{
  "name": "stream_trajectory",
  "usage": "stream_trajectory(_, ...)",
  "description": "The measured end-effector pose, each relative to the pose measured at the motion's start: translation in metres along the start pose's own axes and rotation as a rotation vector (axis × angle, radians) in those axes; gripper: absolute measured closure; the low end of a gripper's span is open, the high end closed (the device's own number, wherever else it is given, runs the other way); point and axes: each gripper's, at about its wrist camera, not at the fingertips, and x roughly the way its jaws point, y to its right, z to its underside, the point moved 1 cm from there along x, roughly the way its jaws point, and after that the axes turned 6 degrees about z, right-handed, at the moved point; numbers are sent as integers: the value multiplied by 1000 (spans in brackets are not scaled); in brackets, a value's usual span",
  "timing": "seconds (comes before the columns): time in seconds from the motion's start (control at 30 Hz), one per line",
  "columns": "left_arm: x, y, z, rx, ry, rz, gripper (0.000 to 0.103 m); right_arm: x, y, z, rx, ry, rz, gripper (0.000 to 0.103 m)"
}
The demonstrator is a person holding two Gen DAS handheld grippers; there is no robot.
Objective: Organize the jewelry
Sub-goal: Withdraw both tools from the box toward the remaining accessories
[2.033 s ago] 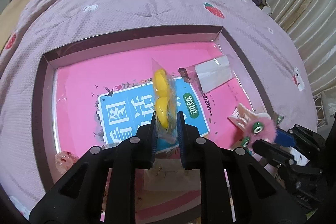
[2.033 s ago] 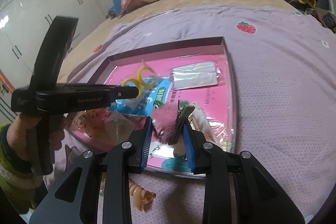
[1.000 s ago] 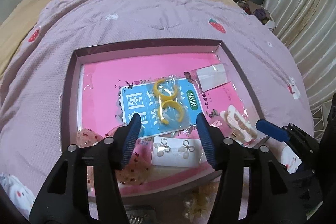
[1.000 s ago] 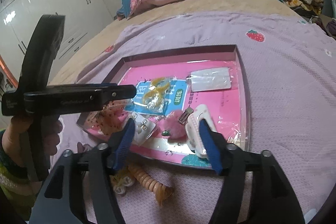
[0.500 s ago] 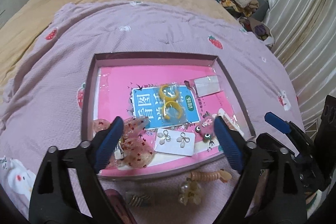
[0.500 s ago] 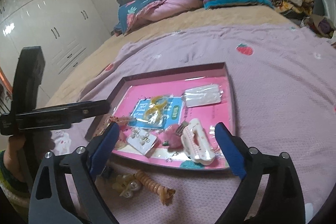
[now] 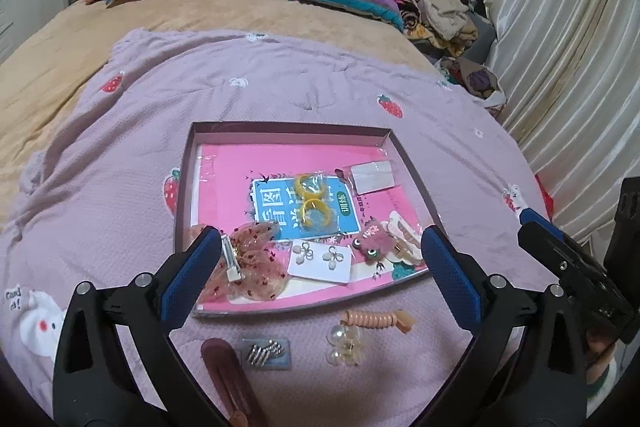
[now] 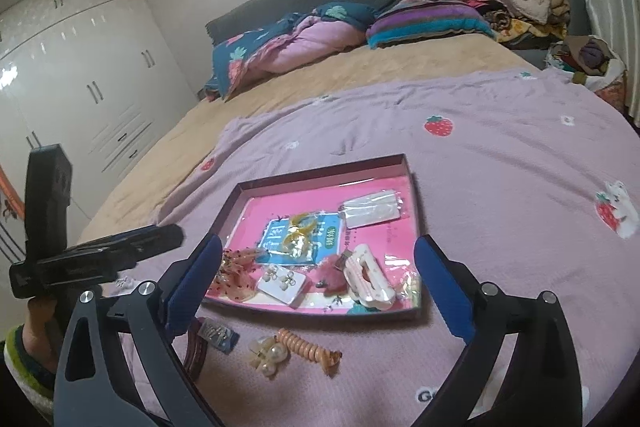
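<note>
Both grippers are hanging above the near edge of a shallow tray (image 7: 412,163) that is sitting on a lilac strawberry-print blanket (image 7: 280,83). The left gripper (image 7: 320,267) is standing with its blue-padded fingers spread wide and nothing between them; the right gripper (image 8: 320,279) is showing the same wide, empty spread.

Inside the tray, a bagged pair of yellow hoop earrings (image 7: 314,199) is lying on a blue printed card (image 7: 272,211) near the middle. A small clear packet (image 7: 372,177) is sitting toward the far right corner. Along the near edge — left to right — are lying a sheer red-dotted bow clip (image 7: 252,267), a white card of flower earrings (image 7: 320,259), a fuzzy pink clip (image 7: 372,241) and a cream claw clip (image 8: 368,277).

Still outside the tray, on the blanket just before its near wall, are resting a peach spiral hair tie (image 7: 376,319), a pearl cluster piece (image 7: 344,345), a small bag of what seem to be silver pieces (image 7: 266,349) — too small to tell — and a maroon hair clip (image 7: 228,375).
</note>
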Motion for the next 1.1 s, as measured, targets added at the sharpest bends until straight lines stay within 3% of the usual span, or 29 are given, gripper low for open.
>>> stream_trajectory(0.53,-63,-9,21,-10,102,-13,10,-53,-19,2,-39,75,39,7)
stream_trajectory(1.1,-92,-15,57,13,115,-37,10,-64,-54,36,-109,35,4,7)
